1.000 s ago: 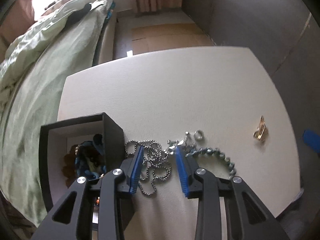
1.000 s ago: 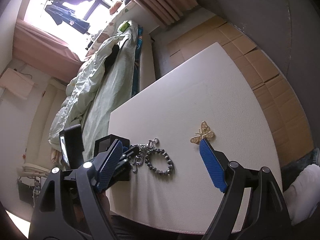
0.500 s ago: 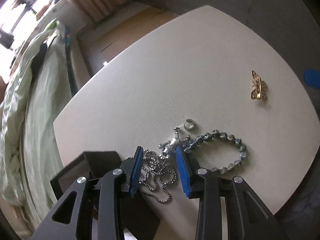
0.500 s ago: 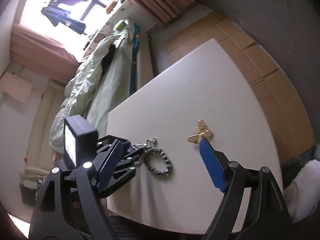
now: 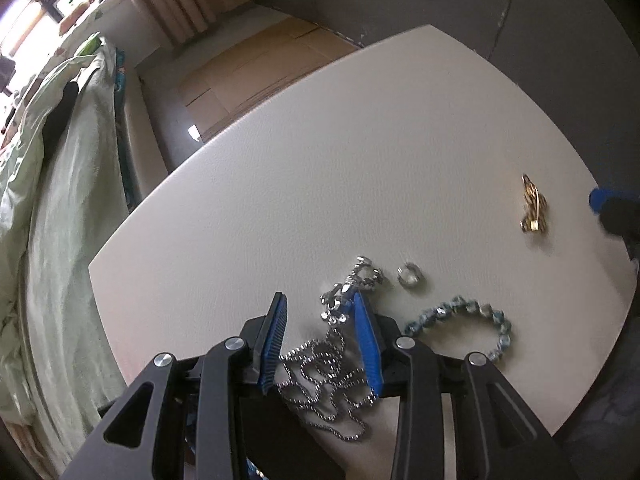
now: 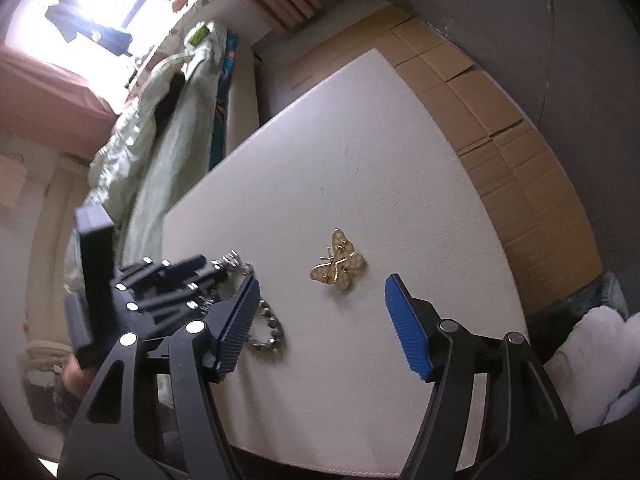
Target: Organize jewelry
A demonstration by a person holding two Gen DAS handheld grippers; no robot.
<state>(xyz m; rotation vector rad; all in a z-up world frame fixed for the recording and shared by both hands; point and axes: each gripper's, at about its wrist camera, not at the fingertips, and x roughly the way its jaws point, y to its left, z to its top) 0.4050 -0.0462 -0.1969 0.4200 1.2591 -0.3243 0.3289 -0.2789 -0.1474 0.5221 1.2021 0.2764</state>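
Between the spread fingers of the left gripper (image 5: 320,320) lies the silver chain (image 5: 326,376), ungripped; ahead of the right gripper (image 6: 320,312), parted wide, sits the butterfly brooch (image 6: 338,266).

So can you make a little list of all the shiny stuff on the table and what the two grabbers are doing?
table: white
chain: silver, heaped between the fingers of the left gripper
ring: silver, lying alone beyond the chain
bracelet: grey-blue beads, right of the chain
butterfly: gold, just ahead of the right gripper
left gripper: open, around the chain
right gripper: open wide, holding nothing
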